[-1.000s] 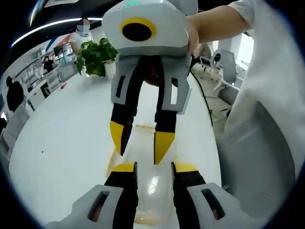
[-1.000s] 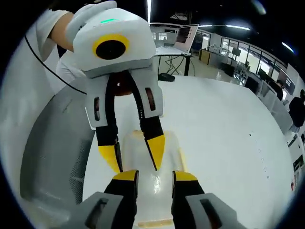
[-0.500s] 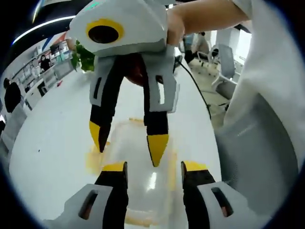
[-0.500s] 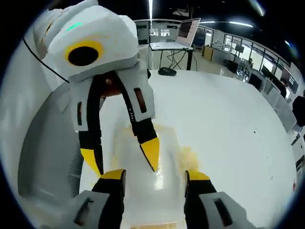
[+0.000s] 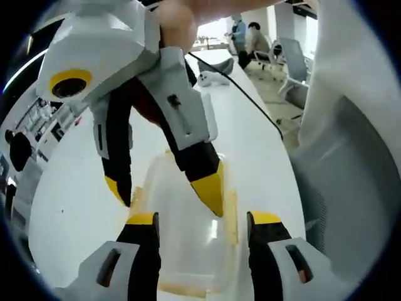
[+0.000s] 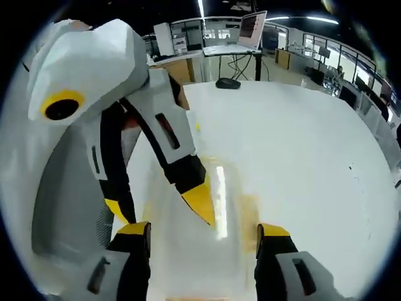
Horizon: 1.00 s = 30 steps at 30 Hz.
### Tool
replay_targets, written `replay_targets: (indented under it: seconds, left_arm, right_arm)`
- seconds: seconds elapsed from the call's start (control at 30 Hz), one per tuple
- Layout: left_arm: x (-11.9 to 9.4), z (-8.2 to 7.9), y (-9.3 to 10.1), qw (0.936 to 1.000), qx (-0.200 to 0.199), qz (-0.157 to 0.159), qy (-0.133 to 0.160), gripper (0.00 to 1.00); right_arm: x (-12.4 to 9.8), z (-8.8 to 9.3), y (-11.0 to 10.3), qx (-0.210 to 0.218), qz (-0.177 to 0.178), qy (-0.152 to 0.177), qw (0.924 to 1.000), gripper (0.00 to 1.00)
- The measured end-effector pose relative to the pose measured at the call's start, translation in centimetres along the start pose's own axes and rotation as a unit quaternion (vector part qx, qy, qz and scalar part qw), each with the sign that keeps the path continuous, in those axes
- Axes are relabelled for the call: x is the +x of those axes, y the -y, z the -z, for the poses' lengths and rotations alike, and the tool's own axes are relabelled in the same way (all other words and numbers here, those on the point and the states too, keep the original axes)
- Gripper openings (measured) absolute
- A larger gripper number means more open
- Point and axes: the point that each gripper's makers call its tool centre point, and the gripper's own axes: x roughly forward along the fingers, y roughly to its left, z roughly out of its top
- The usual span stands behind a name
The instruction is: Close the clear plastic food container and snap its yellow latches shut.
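Observation:
The clear plastic container lies on the white table with its lid on. Yellow latches show along its right side and near end. My left gripper is open, its yellow-tipped jaws spread to either side of the container. My right gripper reaches down from above, also open, one tip over the lid. In the right gripper view the container sits between the spread jaws of my right gripper, with a yellow latch on its right. The left gripper comes in from the upper left.
A grey chair and a person's white sleeve stand close to the table's edge. A computer mouse lies at the far end of the table, with a laptop on a desk behind. People sit in the background.
Both grippers' jaws have spread wider over the last second. Both hands have tilted and shifted, so each gripper now leans slantwise across the other's view.

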Motion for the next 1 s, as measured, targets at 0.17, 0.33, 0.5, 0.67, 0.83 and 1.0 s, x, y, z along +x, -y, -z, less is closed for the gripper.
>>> replay_targets:
  seconds: [0.17,0.33,0.5,0.67,0.83,1.0]
  left_arm:
    - [0.1,-0.1,-0.2,1.0000,0.000,-0.002,0.002,0.54]
    - [0.3,-0.4,-0.2,0.9999,0.009,0.002,0.006,0.52]
    - [0.4,-0.3,-0.3,0.9997,0.024,0.005,0.002,0.49]
    - [0.4,-0.1,0.0,0.9983,0.053,0.003,-0.023,0.49]
    - [0.4,0.1,0.0,0.9950,0.068,0.008,-0.072,0.46]
    - [0.3,0.1,-0.1,0.9921,0.075,0.027,-0.097,0.45]
  right_arm:
    - [0.2,-0.3,0.6,-0.014,0.005,-0.005,0.9999,0.63]
    - [0.3,-0.5,0.4,-0.028,-0.004,-0.021,0.9994,0.63]
    - [0.3,-0.5,0.5,-0.031,-0.008,-0.032,0.9990,0.62]
    - [-0.1,-0.9,1.0,-0.046,0.007,-0.046,0.9979,0.52]
    - [0.0,-1.0,0.9,-0.068,0.013,-0.084,0.9940,0.51]
    - [0.1,-0.7,1.1,-0.051,0.002,-0.114,0.9922,0.52]
